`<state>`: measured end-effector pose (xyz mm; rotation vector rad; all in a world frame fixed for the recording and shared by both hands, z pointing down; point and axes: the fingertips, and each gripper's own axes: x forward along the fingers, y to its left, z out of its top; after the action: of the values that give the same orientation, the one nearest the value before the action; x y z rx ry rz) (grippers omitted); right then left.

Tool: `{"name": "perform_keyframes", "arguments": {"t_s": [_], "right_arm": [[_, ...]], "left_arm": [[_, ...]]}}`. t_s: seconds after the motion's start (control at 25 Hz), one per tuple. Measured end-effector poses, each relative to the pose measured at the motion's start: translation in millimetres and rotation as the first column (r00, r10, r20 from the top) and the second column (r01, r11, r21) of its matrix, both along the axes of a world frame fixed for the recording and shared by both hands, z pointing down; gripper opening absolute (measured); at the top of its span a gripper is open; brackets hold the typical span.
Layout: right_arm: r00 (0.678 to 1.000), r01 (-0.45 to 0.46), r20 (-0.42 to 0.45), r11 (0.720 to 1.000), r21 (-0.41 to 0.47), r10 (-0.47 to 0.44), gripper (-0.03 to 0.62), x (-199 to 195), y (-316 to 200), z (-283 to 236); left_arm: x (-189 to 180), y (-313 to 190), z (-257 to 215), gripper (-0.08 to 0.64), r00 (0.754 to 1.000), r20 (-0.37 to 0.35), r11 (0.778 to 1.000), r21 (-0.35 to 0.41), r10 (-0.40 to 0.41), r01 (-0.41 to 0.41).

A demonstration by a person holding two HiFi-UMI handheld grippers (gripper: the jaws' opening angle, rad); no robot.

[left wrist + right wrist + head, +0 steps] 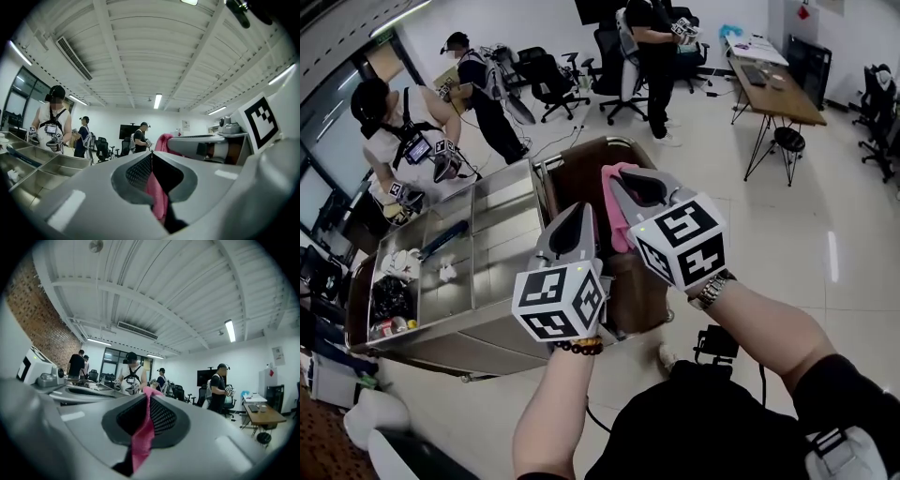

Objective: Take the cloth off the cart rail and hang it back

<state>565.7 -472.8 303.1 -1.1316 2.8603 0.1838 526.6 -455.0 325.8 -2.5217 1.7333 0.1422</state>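
Cloth: the pink cloth (616, 192) is held up on the near side of the cart rail (623, 142), apparently clear of it. It is bunched, and the grippers hide most of it.
Left gripper: the left gripper (151, 154) has its jaws closed on a fold of the cloth, which trails down between the pads.
Right gripper: the right gripper (148, 393), just beside the left, is pinched tight on a thin edge.
Slip risk: the right bite looks narrow. Pulling the grippers apart to spread the cloth could free that corner, which would drop into the brown bin (572, 178) below the rail.
Hanging risk: with the grips this close together the cloth stays bunched, so it may drape unevenly over the rail and slide off.
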Motion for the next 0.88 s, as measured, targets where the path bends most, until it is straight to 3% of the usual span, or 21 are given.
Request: {"name": "perform_keyframes", "arguments": {"t_s": [0.56, 0.88], "right_arm": [[0.996, 0.076, 0.037, 0.988, 0.137, -0.082, 0.012, 60, 99, -42], [0.985, 0.156, 0.037, 0.970, 0.185, -0.166, 0.012, 110, 139, -37]], "left_arm": [[63, 96, -34, 0.003, 0.999, 0.023, 0.990, 0.131, 0.041, -0.043], [101, 125, -16, 0.003, 0.999, -0.018, 0.994, 0.107, -0.027, 0.029]]}}
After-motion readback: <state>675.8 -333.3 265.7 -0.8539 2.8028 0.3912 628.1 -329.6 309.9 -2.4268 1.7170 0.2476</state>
